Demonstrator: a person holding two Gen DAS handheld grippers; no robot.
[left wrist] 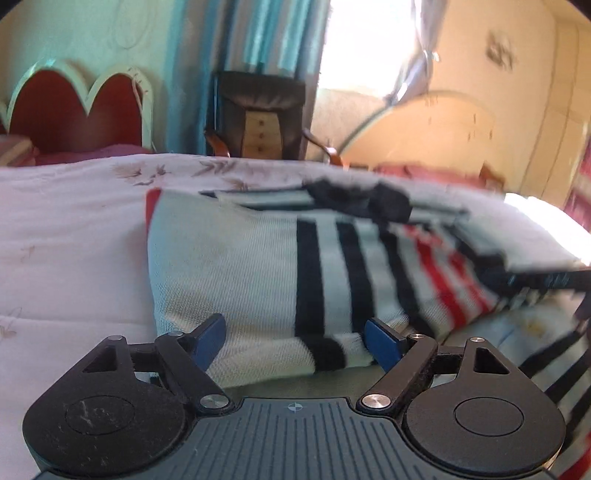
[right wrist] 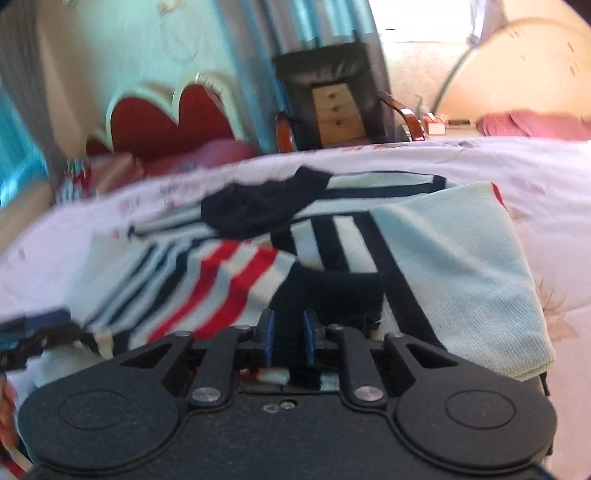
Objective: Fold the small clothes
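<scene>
A small striped garment (left wrist: 258, 266), pale with navy and red stripes and a dark collar (left wrist: 354, 199), lies on the white bed cover (left wrist: 66, 240). My left gripper (left wrist: 295, 339) is open, its blue pads on either side of the garment's near folded edge. In the right wrist view the same garment (right wrist: 461, 273) is partly folded, a pale panel lying over the stripes. My right gripper (right wrist: 288, 339) is shut on a dark navy part (right wrist: 332, 291) of the garment's near edge. The left gripper shows blurred at the left edge of the right wrist view (right wrist: 22, 339).
A dark armchair (left wrist: 258, 118) with a small wooden drawer unit stands beyond the bed. A red headboard (left wrist: 74, 107) with a white scalloped frame is at the back left. Teal curtains (left wrist: 258, 33) and a bright window lie behind. Pink pillows (right wrist: 528, 123) sit at the back right.
</scene>
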